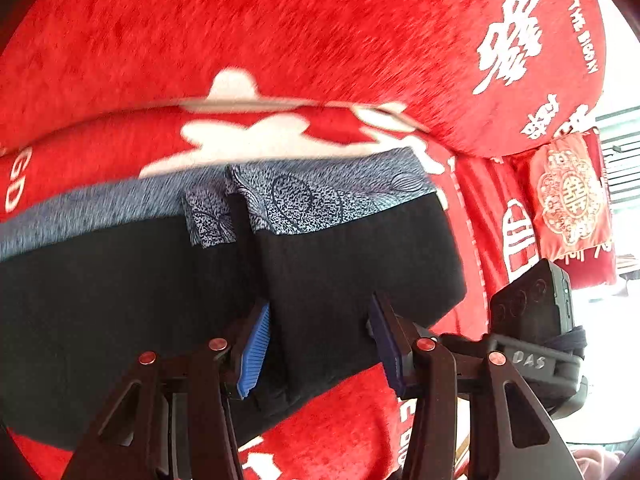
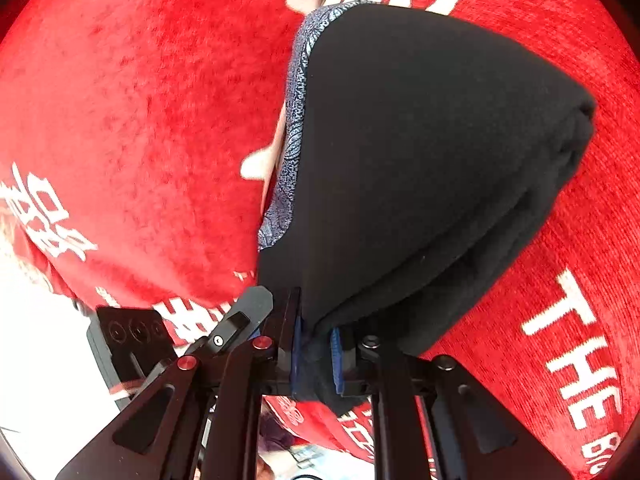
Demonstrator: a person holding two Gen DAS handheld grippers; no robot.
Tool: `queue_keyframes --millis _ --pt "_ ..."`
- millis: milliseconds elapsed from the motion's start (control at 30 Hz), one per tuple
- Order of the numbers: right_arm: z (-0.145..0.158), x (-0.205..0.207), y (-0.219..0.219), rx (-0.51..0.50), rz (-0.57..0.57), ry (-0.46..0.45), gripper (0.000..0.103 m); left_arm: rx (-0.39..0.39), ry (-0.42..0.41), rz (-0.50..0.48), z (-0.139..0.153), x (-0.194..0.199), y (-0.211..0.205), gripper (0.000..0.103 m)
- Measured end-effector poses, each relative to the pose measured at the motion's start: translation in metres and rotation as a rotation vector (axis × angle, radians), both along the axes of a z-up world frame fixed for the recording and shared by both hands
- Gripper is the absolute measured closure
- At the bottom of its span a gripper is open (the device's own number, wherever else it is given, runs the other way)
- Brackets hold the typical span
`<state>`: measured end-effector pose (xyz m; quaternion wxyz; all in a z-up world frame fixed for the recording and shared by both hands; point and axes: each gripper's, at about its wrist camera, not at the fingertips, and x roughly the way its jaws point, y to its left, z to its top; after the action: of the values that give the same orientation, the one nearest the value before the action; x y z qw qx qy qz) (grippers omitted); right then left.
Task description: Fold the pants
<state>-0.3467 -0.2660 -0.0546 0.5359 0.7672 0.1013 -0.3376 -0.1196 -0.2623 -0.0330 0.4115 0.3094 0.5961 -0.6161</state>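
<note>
A: Your right gripper (image 2: 316,360) is clamped on the near edge of the pants (image 2: 420,168). Cloth fills the narrow gap between the blue pads (image 2: 337,356), and the black bundle rises from them in stacked layers. I'd say you pinch there so all the layers lift as one and none slides out.

B: And my left?

A: Your left gripper (image 1: 320,344) is partly open and straddles a fold of the pants (image 1: 344,264). The pads (image 1: 254,354) stand off the cloth on both sides, so nothing is held there yet. No earlier view is to hand, so I judge only from how it sits now.

B: Where do the pants lie?

A: On the red blanket (image 1: 280,32), the one with white lettering. They are folded over at least once. The patterned grey band (image 1: 328,192) lies at the far edge in your left view and runs up the left side in your right view.

B: Why straddle that fold?

A: Probably to take a second grip level with the right one. With both corners held, the far edge would hang straight for the next fold. A cushion (image 1: 572,196) sits well off to the side, clear of your path.
</note>
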Motion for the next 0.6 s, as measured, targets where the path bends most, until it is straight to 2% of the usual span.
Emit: queue_keyframes --millis 100,133,167,200,267,333,400,467,567,600 --pt "-0.029 0.008 0.002 0.069 0.067 0.065 0.088 0.058 -0.028 0.031 -0.022 0.003 0.003 0.053" --pt "-0.030 0.006 0.002 0.074 0.059 0.037 0.087 0.064 -0.036 0.032 -0.025 0.003 0.004 0.053" --pt "-0.026 0.006 0.000 0.082 0.089 0.015 0.081 0.060 -0.038 0.032 -0.025 0.003 0.005 0.053" --pt "-0.016 0.008 -0.003 0.076 0.169 0.018 0.069 0.052 -0.038 0.029 -0.025 0.003 0.006 0.053" --pt "0.019 0.010 -0.009 -0.014 0.327 0.032 0.054 0.046 -0.046 0.019 -0.024 0.001 0.006 0.053" --pt "0.057 0.000 -0.019 -0.146 0.403 0.061 0.054 0.044 -0.052 0.016 -0.023 -0.001 0.005 0.053" --pt "0.086 -0.024 -0.042 -0.250 0.392 0.132 0.052 0.041 -0.045 0.020 -0.019 -0.003 0.004 0.053" --pt "0.092 -0.047 -0.071 -0.282 0.327 0.209 0.047 0.035 -0.043 0.018 -0.018 -0.006 0.001 0.053" --pt "0.064 -0.071 -0.111 -0.228 0.278 0.286 0.047 0.037 -0.055 0.008 -0.021 -0.012 -0.003 0.053" --pt "0.048 -0.072 -0.121 -0.194 0.283 0.281 0.045 0.037 -0.060 0.005 -0.023 -0.014 -0.004 0.053"
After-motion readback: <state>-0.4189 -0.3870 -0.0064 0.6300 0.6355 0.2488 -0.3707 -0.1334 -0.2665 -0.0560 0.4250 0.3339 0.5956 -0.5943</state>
